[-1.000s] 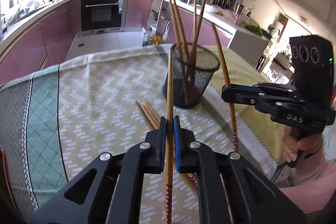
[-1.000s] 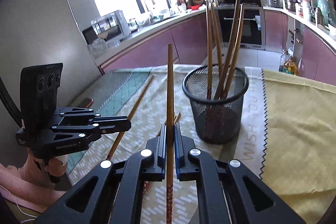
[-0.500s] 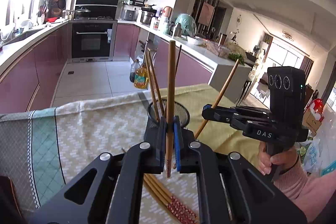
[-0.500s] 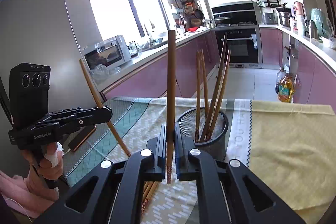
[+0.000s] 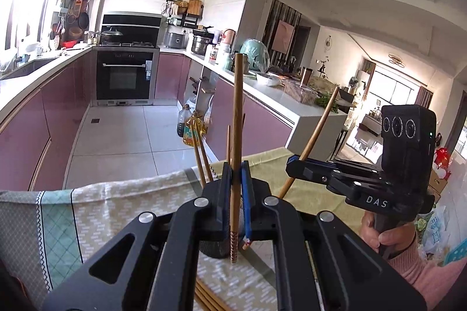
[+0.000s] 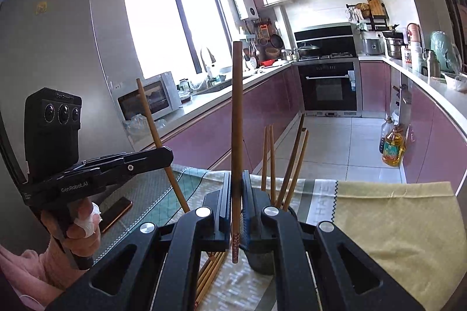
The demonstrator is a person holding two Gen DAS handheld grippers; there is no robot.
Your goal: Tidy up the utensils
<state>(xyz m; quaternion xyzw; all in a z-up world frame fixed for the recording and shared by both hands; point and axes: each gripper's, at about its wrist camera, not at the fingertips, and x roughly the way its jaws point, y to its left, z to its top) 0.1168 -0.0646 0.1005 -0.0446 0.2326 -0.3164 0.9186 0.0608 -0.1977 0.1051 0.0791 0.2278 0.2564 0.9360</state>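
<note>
My left gripper (image 5: 235, 179) is shut on a wooden chopstick (image 5: 237, 118) held upright, red-patterned end down. My right gripper (image 6: 235, 188) is shut on another chopstick (image 6: 235, 112), also upright. Each gripper shows in the other's view: the right gripper (image 5: 294, 165) with its tilted chopstick (image 5: 318, 130), the left gripper (image 6: 163, 156) with its chopstick (image 6: 151, 130). The black mesh holder (image 6: 262, 261) stands just below and behind both grippers, mostly hidden, with several chopsticks (image 6: 294, 162) sticking up. Loose chopsticks (image 6: 208, 273) lie on the tablecloth (image 5: 96, 211) beside it.
A yellow cloth (image 6: 394, 223) covers the table's right part. A phone (image 6: 115, 213) lies at the table's left edge. Beyond the table are purple kitchen cabinets (image 5: 38, 121), an oven (image 5: 125, 77) and oil bottles (image 5: 194, 130) on the floor.
Both grippers rose and tilted up with their chopsticks, lifting the lower ends clear of the table. The holder dropped from open view to behind the jaws.
</note>
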